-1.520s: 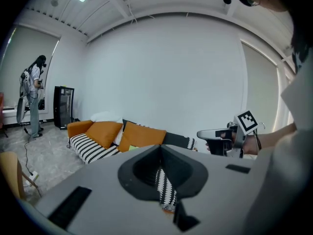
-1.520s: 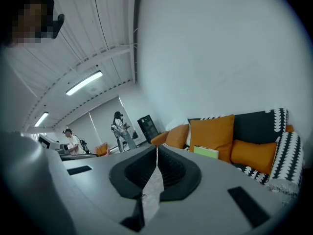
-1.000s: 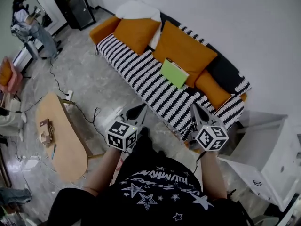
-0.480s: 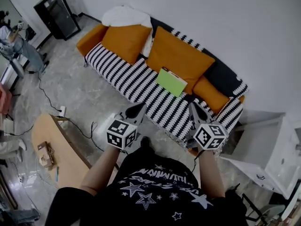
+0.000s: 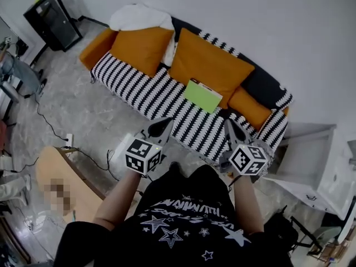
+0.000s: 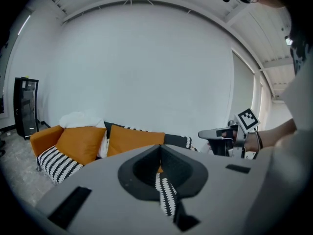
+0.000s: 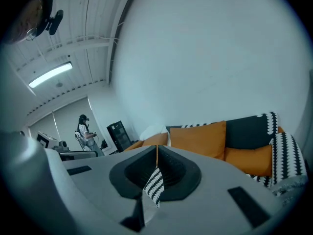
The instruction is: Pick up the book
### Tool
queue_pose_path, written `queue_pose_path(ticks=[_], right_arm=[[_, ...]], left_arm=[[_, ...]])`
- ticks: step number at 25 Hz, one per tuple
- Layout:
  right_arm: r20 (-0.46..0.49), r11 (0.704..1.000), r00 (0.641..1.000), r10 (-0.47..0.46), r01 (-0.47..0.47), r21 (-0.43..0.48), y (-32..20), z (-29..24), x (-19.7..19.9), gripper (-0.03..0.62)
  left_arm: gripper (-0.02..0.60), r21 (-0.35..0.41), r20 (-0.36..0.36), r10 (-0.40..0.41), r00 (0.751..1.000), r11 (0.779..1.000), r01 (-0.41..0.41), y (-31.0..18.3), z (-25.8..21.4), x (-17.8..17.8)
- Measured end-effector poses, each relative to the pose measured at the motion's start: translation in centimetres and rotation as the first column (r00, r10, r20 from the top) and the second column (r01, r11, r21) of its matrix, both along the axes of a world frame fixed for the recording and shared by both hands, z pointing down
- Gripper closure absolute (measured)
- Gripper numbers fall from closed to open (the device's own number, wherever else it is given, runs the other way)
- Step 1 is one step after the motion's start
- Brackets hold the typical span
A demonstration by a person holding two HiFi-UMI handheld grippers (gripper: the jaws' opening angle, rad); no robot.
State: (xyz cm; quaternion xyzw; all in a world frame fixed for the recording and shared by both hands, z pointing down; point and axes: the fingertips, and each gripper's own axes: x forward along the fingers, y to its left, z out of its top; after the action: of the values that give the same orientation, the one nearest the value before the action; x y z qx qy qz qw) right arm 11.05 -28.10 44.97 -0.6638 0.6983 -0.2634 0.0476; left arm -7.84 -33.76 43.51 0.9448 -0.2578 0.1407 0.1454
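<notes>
The book (image 5: 203, 95) is a thin green one. It lies on the striped seat of the sofa (image 5: 139, 85), toward its right end, with its far edge against the foot of the big orange cushion (image 5: 208, 65). A smaller orange cushion (image 5: 251, 108) sits just beside it on the right.

I judge it light and stiff, with a cover that may be slick. The seat under it is soft, so pressing down would only sink it. I would take it by the near long edge, which looks free, with one jaw slid under and one on top.

Both tools are short of the sofa's front edge. The left gripper (image 5: 160, 127) has its jaws together on nothing, and the right gripper (image 5: 233, 130) is pinched closed and empty too, so whichever goes in has to spread first.

Nothing lies between me and the book. A white blanket (image 5: 139, 16) is at the sofa's far left corner, well apart from it. A white cabinet (image 5: 311, 166) stands close on my right, and a wooden table (image 5: 83, 191) with floor cables is on my left.
</notes>
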Motion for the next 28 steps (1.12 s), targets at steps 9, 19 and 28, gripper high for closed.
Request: queue_pose_path(ticks=[9,19,28], right_arm=[[-0.017,0.999,1.0,-0.012,0.011,-0.045,-3.1,1.6,1.6,0.568],[-0.007,0.996,1.0,-0.023,0.022,-0.089,-9.6,4.6,7.3,0.567],[-0.004,0.989,0.998,-0.06,0.059,-0.136,-15.1,7.6,11.6,0.568]], left_arm=[[0.575,-0.017,0.026,0.063,0.998,0.998,-0.062,-3.1,1.2,3.8],[0.575,-0.035,0.083,0.021,0.996,0.999,-0.018,-9.3,2.2,7.0],[0.575,-0.054,0.115,0.004,0.993,0.999,0.003,-14.6,3.9,11.6]])
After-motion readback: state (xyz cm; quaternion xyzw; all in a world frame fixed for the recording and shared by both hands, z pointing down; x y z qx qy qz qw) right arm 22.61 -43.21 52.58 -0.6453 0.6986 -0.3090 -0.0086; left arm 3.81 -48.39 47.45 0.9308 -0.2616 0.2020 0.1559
